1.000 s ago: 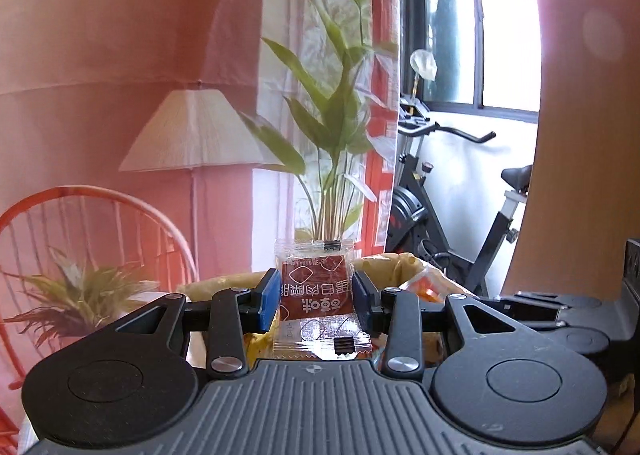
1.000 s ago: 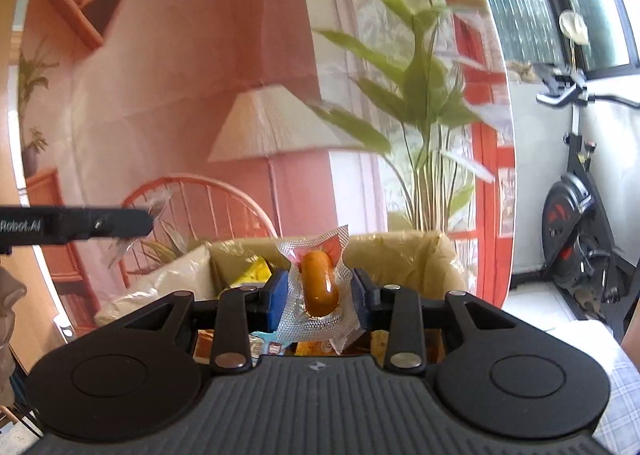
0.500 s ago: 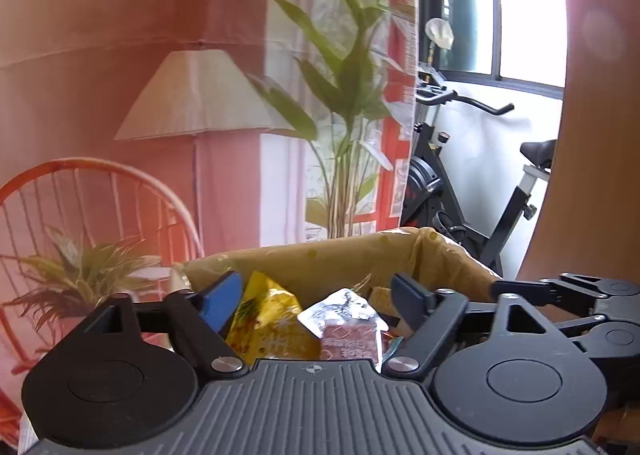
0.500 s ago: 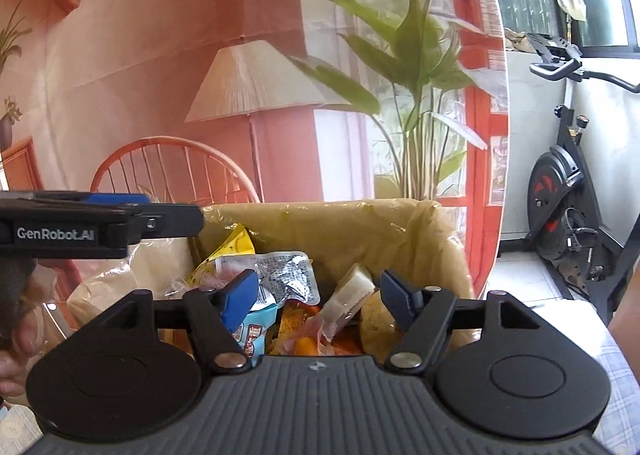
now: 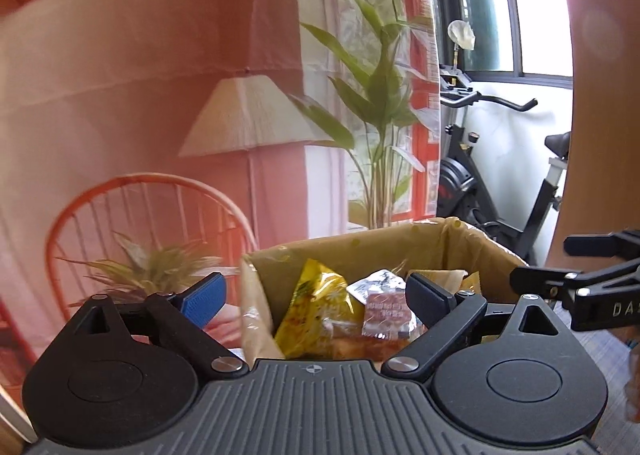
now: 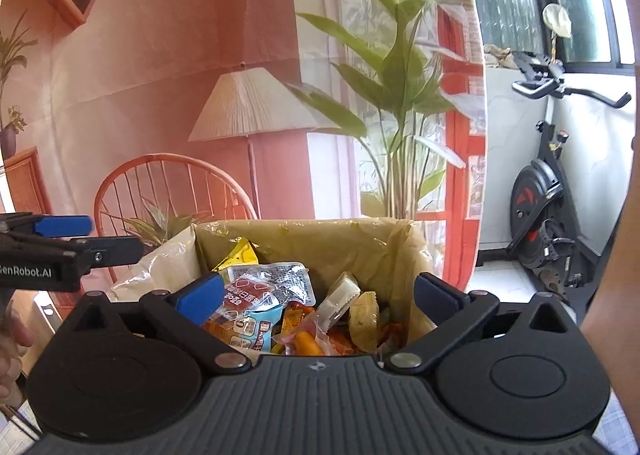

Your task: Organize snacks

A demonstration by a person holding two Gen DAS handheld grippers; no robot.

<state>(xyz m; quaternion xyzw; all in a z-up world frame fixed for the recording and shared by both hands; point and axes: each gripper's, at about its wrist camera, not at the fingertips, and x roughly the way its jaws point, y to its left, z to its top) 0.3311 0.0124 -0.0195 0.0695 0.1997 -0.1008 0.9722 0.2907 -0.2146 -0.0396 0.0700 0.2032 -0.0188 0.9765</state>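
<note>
With both the left hand-held gripper point(image 5: 314, 297) and right hand-held gripper point(image 6: 316, 291) just sprung wide and empty, snacks point(image 6: 280, 307) piled in the lined box point(image 6: 320, 239), so probably nearly done, can't tell what's left outside.

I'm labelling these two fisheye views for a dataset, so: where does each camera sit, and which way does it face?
Left wrist view: sits on the left tool, facing forward and slightly down into the plastic-lined cardboard box of snack packets; its open fingers show, with the right tool entering at right.
Right wrist view: sits on the right tool, facing the same box from further right; open fingers, the left tool and a hand show at left.
Shared: box, yellow snack bag, wall backdrop picturing a lamp, black exercise bike.
</note>
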